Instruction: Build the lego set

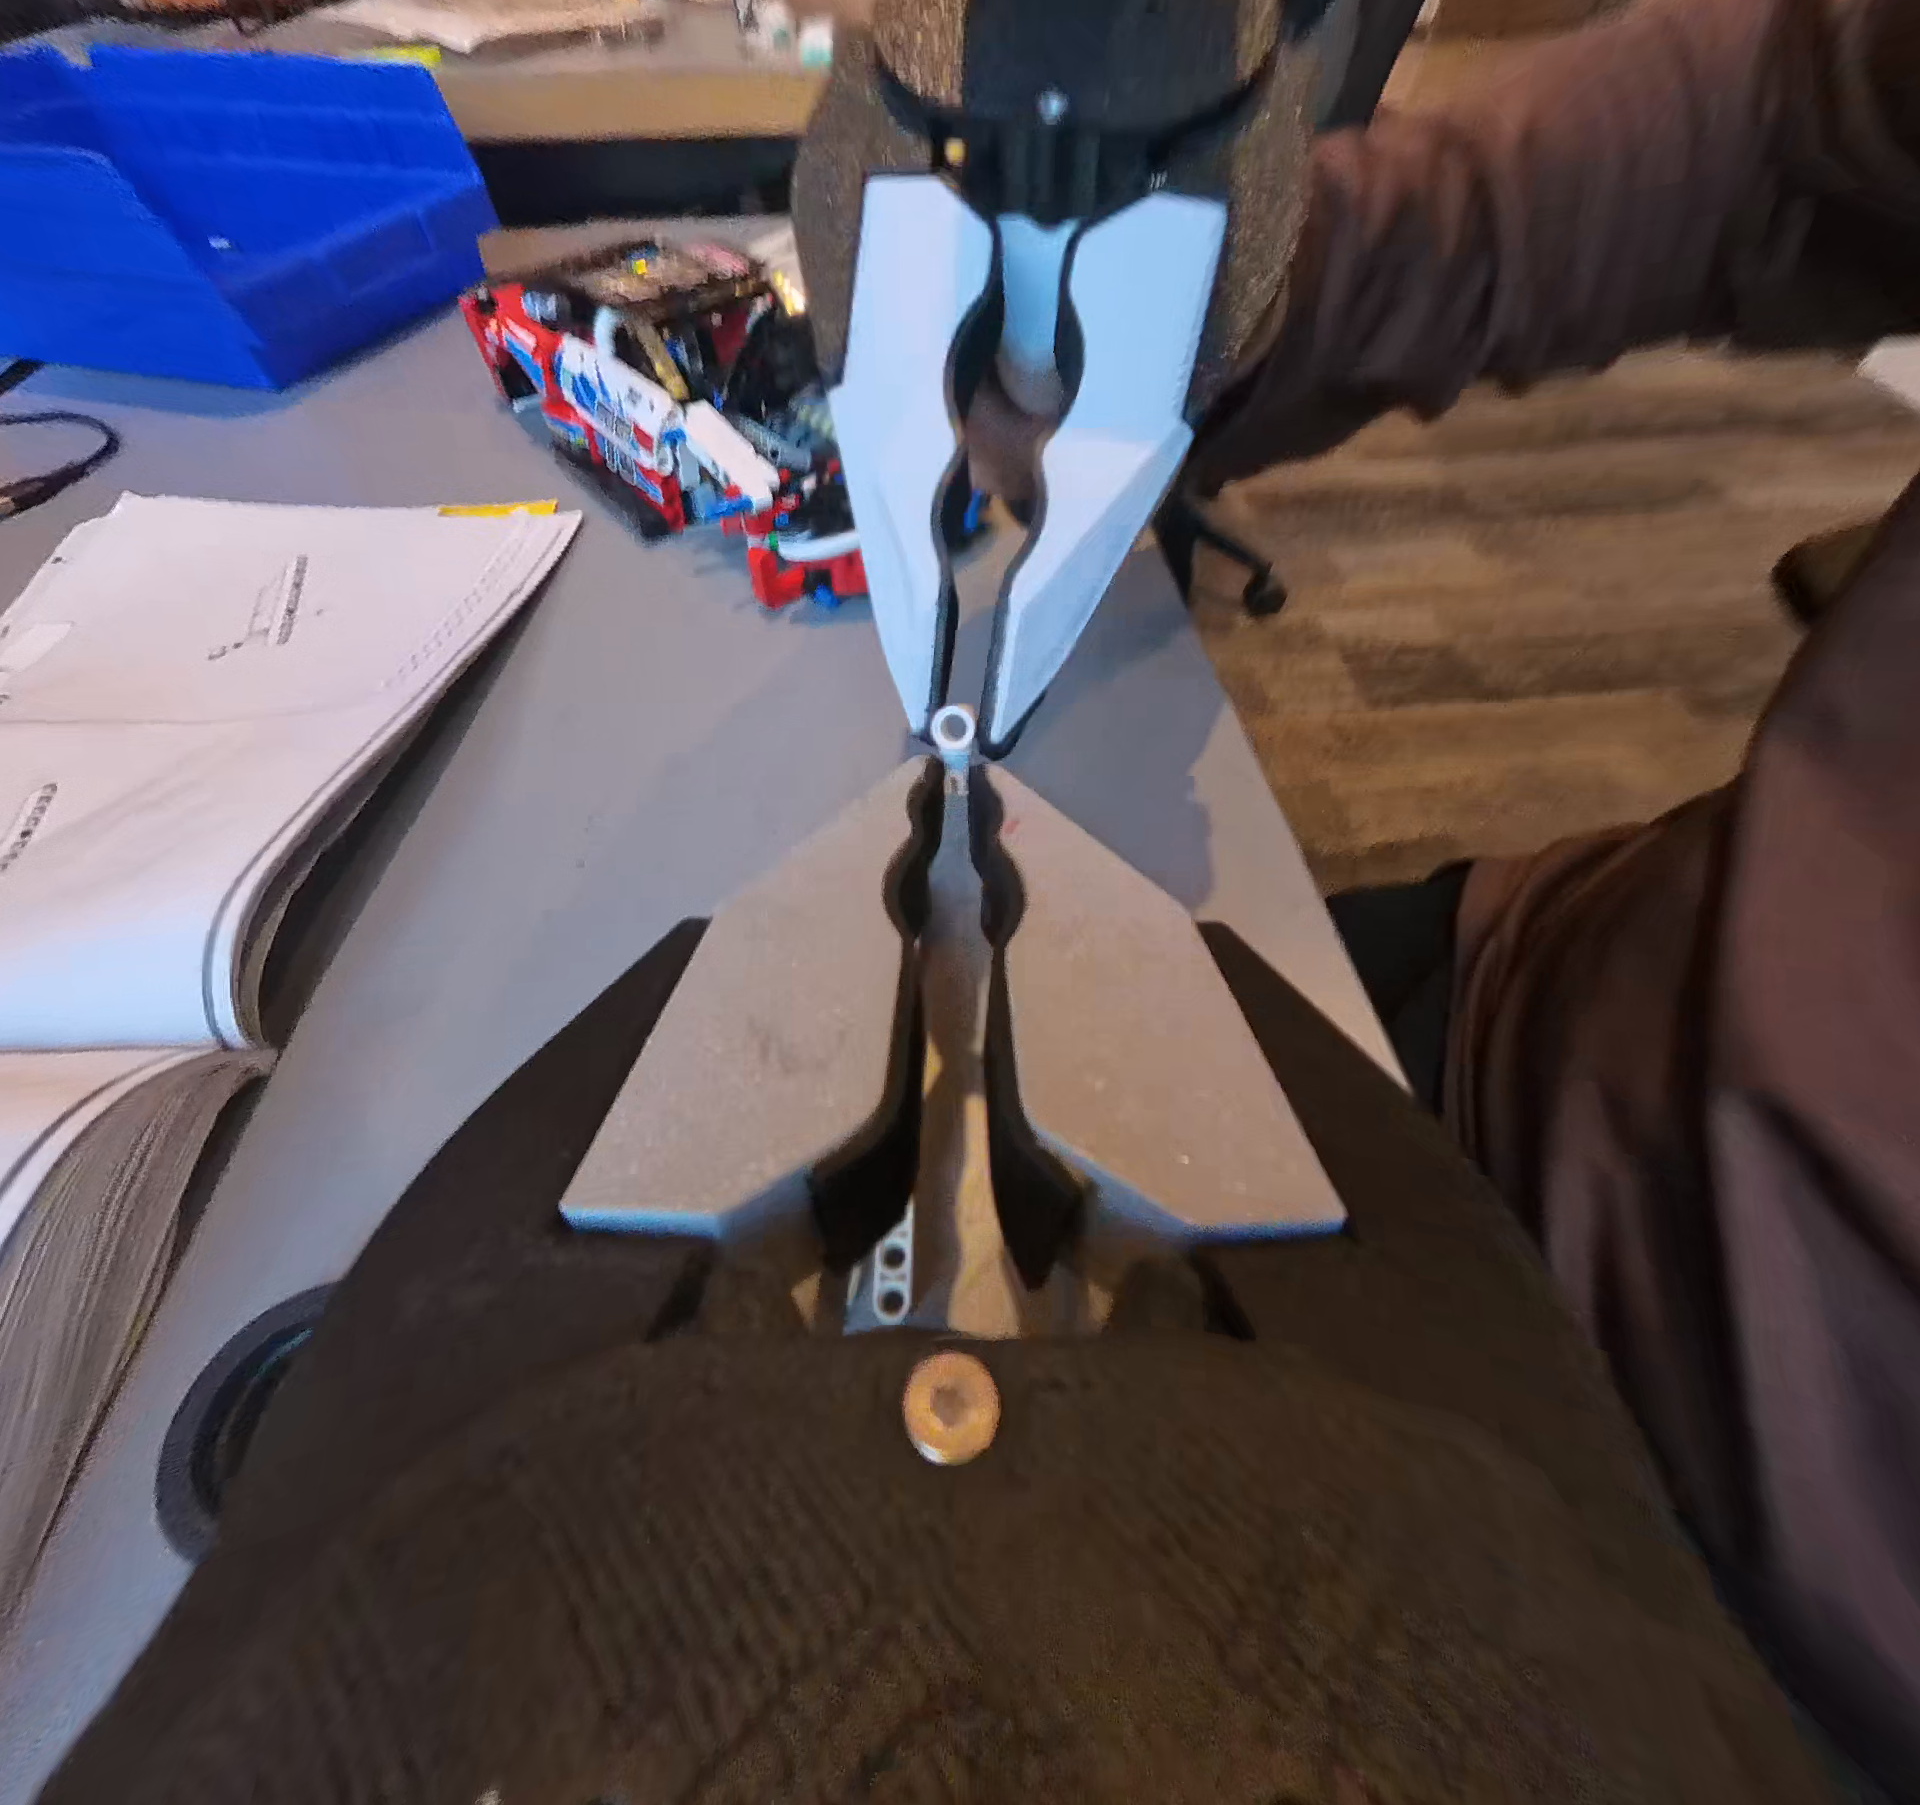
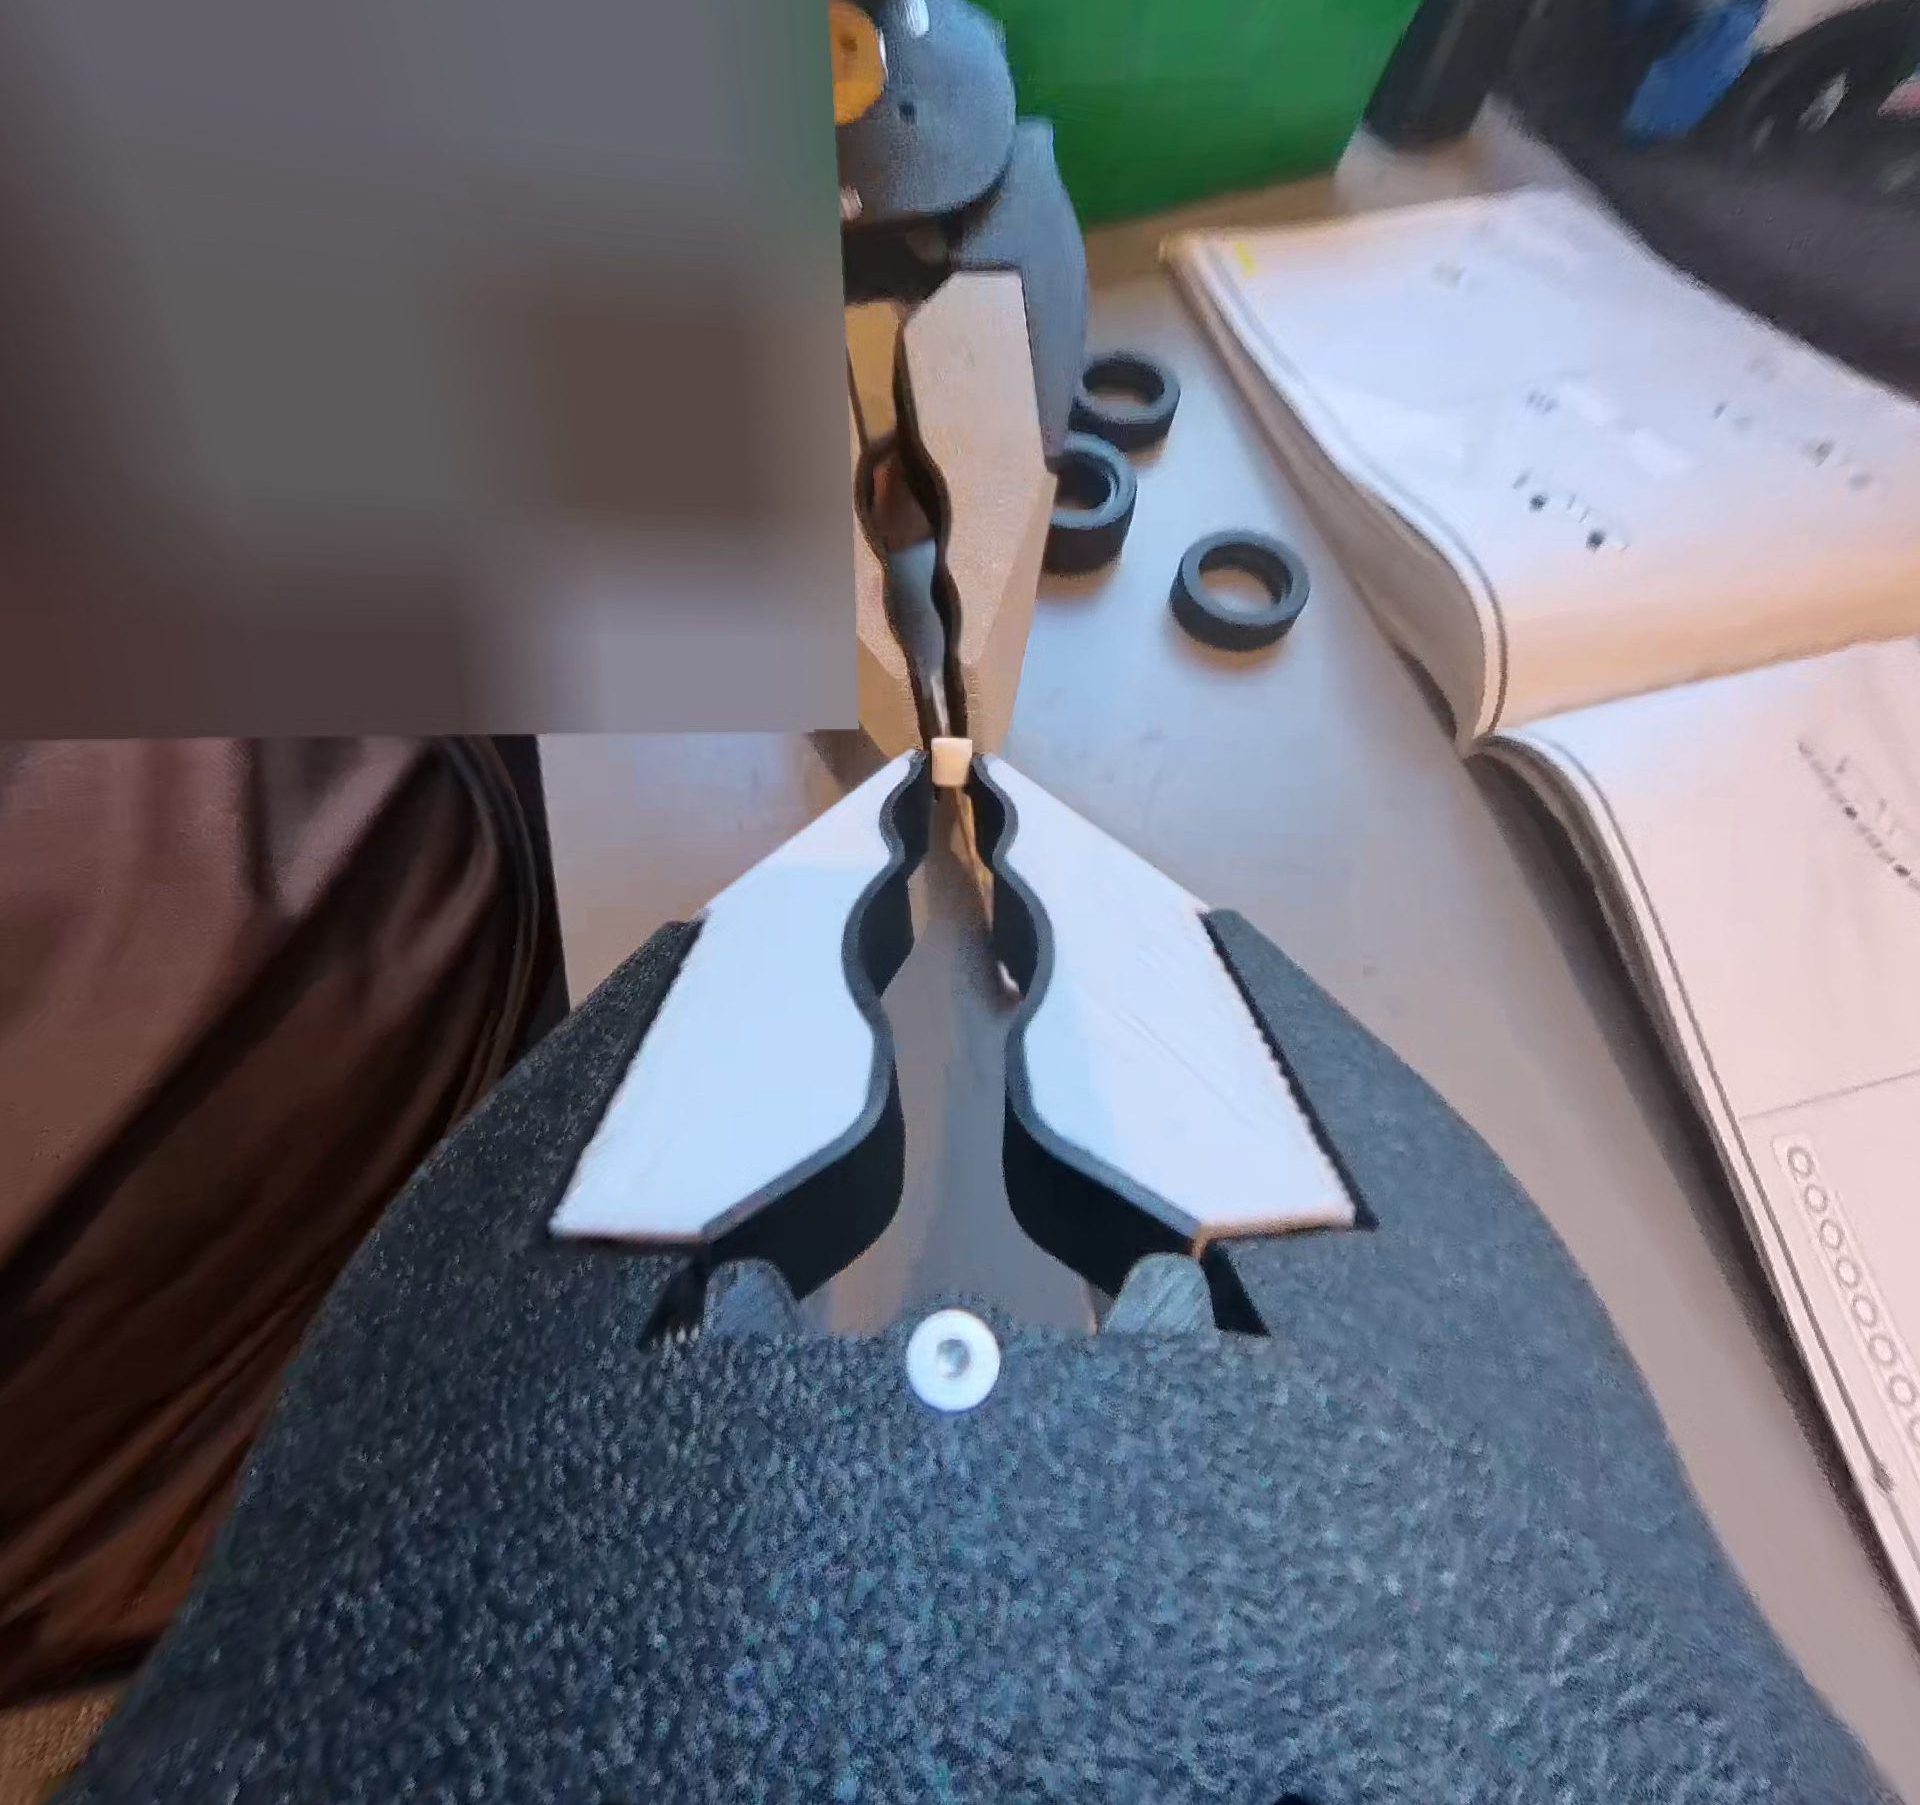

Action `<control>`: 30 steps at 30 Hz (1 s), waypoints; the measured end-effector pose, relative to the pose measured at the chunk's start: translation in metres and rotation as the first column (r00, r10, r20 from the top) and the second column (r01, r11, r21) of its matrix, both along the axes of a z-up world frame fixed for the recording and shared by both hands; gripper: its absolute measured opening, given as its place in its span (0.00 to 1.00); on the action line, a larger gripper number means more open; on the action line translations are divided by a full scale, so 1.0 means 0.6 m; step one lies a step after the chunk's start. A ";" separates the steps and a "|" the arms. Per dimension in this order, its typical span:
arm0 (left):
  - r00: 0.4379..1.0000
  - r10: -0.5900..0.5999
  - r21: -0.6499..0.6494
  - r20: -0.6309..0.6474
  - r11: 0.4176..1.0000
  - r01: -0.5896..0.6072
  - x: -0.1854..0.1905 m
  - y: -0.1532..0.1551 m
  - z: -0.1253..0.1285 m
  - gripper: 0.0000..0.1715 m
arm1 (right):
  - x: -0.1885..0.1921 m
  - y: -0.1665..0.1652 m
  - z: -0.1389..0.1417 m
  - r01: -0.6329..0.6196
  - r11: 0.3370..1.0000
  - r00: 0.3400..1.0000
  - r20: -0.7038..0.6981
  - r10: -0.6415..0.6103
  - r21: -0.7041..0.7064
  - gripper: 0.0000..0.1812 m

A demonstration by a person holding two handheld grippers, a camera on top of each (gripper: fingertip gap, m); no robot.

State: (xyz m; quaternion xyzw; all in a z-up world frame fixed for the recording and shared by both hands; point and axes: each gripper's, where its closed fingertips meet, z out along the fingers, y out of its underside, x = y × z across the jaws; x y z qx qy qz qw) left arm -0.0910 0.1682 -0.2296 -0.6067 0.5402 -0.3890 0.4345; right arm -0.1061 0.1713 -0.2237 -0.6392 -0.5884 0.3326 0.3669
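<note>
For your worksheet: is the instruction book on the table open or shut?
Open. The book lies flat on the table with pages spread either side of its spine, printed diagrams showing.

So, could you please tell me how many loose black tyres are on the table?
3 in the right wrist view: one farthest, one just nearer, beside the left tool, and one nearest, toward the booklet. More may be hidden.

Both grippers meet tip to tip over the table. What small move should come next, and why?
Probably push the two tips gently together along their shared line. The right gripper pinches a small white piece with a round hole, and the left gripper holds a thin part just below it, almost touching, so seating them seems the step due.
</note>
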 end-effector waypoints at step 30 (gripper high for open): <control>0.947 0.019 -0.130 -0.320 0.990 -0.063 -0.043 0.028 -0.093 0.19 | 0.018 0.030 -0.092 0.024 1.000 0.980 0.197 -0.024 0.003 0.03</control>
